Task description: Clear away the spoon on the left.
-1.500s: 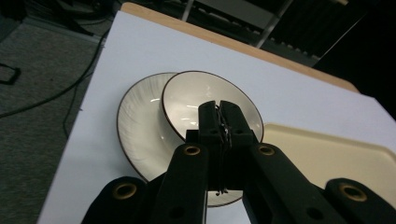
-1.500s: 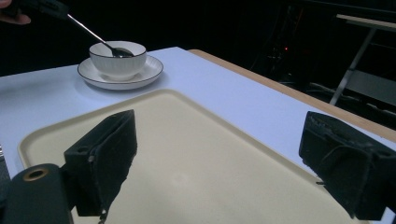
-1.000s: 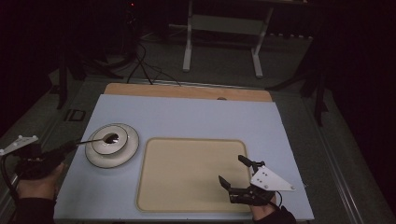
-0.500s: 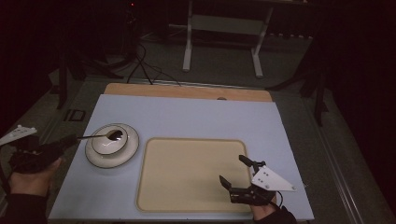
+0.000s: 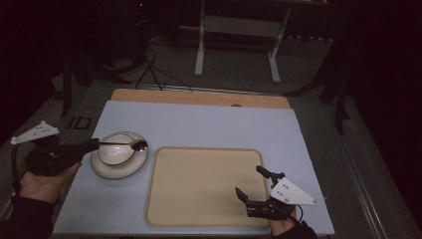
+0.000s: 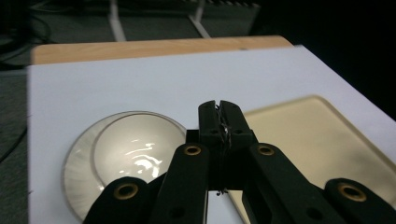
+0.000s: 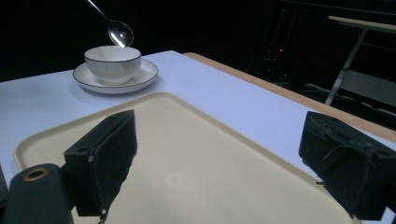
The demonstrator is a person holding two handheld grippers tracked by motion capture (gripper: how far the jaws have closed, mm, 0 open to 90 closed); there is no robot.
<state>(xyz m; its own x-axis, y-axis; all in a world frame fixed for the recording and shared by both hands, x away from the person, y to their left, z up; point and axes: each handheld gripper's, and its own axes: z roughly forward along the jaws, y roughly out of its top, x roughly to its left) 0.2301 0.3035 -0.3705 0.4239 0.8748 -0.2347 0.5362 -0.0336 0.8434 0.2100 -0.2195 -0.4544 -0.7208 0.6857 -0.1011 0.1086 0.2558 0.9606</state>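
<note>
Left gripper [image 5: 92, 145]: jaws pinched on the spoon [image 5: 130, 145] handle, bowl end held above the cup [image 7: 112, 60].
Right gripper [image 5: 255, 185]: jaws wide, holding nothing, at the tray's [image 5: 199, 209] near right corner.
Cup: sat on the saucer [image 5: 100, 167], left of the tray.
Progress: spoon was lifted clear of the cup; judged unplaced, with the tray bare.

1 tray [image 5: 201, 184], 1 saucer [image 5: 107, 169], 1 bowl [image 7: 112, 58], 1 spoon [image 5: 130, 145], 2 grippers: L [image 5: 94, 145], R [image 5: 255, 184].
</note>
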